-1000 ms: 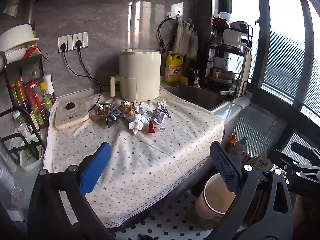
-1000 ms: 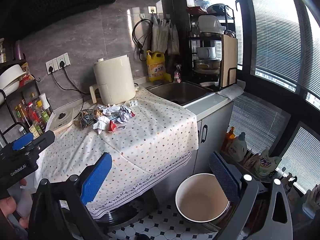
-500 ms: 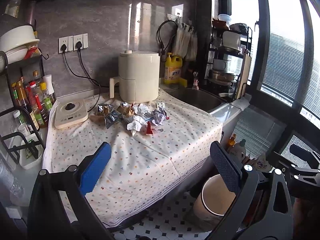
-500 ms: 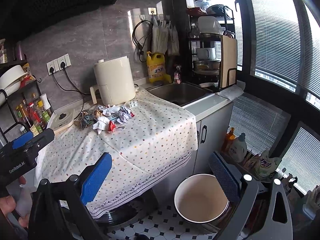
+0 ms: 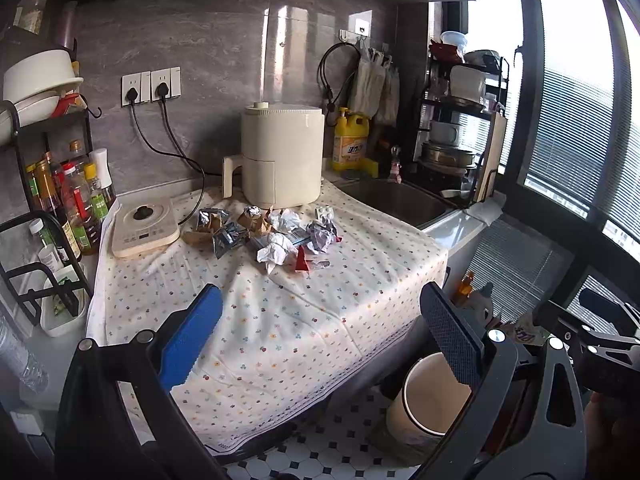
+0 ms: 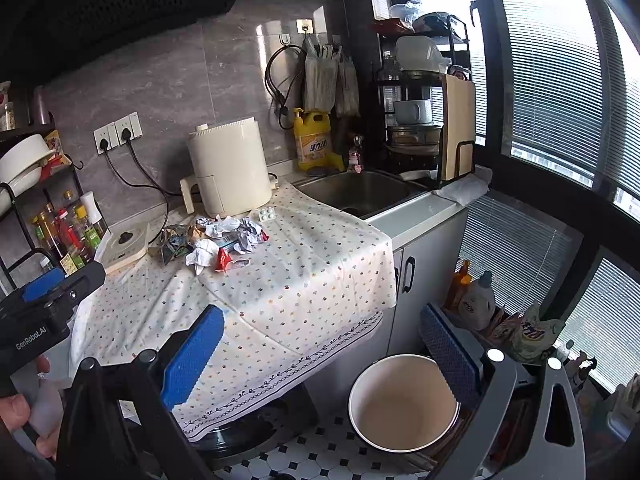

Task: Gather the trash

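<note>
A pile of trash (image 5: 268, 232), crumpled paper and foil wrappers, lies on the dotted cloth in front of a cream air fryer (image 5: 280, 160); it also shows in the right wrist view (image 6: 218, 240). A round cream bin (image 6: 404, 404) stands on the tiled floor by the counter, partly seen in the left wrist view (image 5: 424, 404). My left gripper (image 5: 320, 332) is open and empty, well short of the pile. My right gripper (image 6: 320, 348) is open and empty, above the counter's edge and the bin.
An induction hob (image 5: 144, 232) and a rack of bottles (image 5: 68, 200) stand at the left. A sink (image 6: 360, 192), a yellow detergent jug (image 6: 314, 144) and a dish rack (image 6: 424, 120) are at the right. Cleaning bottles (image 6: 476, 300) stand on the floor by the window.
Both grippers have drifted very slightly; the scene has shifted a little in both views. Both stay open and empty.
</note>
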`<action>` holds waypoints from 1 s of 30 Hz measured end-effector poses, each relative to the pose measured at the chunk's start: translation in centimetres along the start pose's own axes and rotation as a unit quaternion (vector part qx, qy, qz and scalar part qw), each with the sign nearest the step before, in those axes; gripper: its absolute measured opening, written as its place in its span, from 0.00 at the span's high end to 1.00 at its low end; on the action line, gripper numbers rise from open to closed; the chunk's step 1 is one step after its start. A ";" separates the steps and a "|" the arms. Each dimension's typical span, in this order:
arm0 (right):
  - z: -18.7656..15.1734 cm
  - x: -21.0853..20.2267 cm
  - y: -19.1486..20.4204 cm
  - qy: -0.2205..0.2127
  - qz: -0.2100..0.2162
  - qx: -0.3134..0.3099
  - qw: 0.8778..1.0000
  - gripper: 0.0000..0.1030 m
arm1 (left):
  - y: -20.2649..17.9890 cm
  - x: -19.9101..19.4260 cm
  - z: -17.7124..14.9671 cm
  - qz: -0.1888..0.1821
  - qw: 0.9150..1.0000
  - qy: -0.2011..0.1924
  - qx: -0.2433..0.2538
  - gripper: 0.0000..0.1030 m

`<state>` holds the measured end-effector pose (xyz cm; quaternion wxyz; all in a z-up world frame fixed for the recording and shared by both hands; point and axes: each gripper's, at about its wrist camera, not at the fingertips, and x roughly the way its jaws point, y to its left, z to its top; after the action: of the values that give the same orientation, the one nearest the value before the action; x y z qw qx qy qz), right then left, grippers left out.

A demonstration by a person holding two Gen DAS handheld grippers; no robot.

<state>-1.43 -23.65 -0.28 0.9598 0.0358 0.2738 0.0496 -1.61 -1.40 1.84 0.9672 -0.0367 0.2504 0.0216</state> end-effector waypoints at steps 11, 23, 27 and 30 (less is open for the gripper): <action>0.0 0.3 0.4 -0.009 0.002 -0.010 1.000 0.07 | 0.7 -0.2 -0.2 -0.004 1.000 -0.003 -0.012 0.05; 0.4 0.5 -0.4 -0.013 0.003 0.008 1.000 0.07 | 0.3 -0.2 0.1 0.004 1.000 -0.003 -0.003 0.05; 0.5 0.5 -0.5 -0.014 0.004 0.007 1.000 0.07 | 0.5 -0.2 0.2 0.007 1.000 -0.004 -0.006 0.05; 0.8 0.6 -0.5 -0.008 0.007 0.008 1.000 0.07 | 0.6 -0.1 0.2 0.010 1.000 0.001 -0.009 0.05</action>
<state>-0.45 -24.07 0.02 0.9614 0.0453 0.2659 0.0537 -1.59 -0.76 2.06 0.9662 -0.0430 0.2518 0.0338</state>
